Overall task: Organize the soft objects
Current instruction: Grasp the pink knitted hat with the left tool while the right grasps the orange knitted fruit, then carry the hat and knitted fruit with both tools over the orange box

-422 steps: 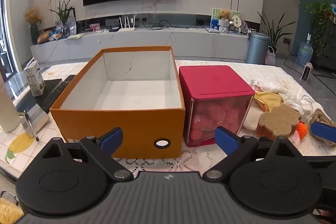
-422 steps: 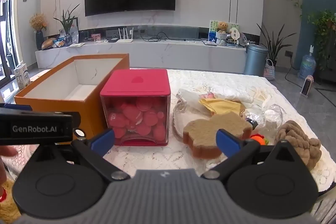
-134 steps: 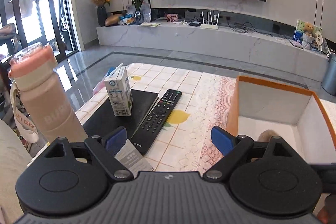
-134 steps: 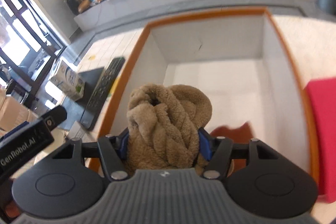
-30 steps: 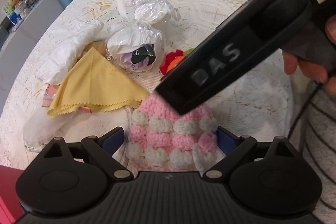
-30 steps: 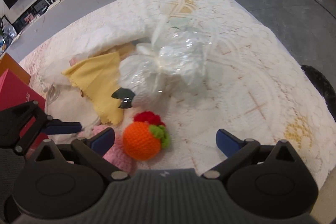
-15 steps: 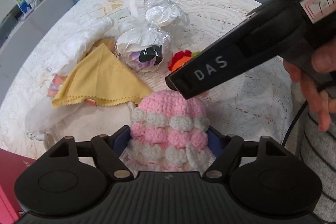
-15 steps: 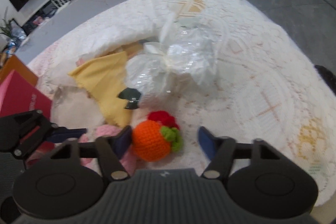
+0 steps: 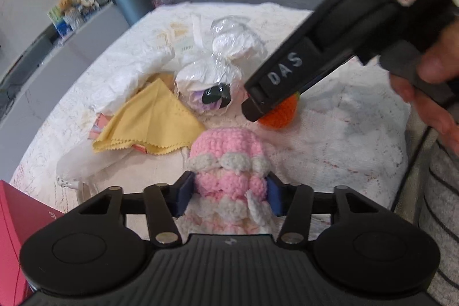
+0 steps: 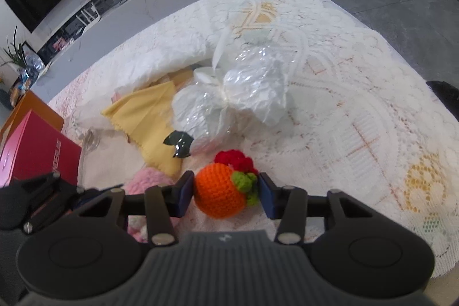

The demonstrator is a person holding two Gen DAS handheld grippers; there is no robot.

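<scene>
My left gripper is shut on a pink and white crocheted toy that rests on the lace tablecloth. My right gripper is shut on an orange crocheted ball with a green and red top, also on the cloth. The ball shows partly in the left wrist view, behind the right gripper's black body. The pink toy shows at the left in the right wrist view.
A yellow cloth, clear-wrapped white bundles and crumpled white paper lie just beyond. A red box and the orange box's corner stand at the left. The table edge drops off at the right.
Both grippers have closed from open: the left onto the pink toy, the right onto the orange ball. Both views have tilted up slightly.
</scene>
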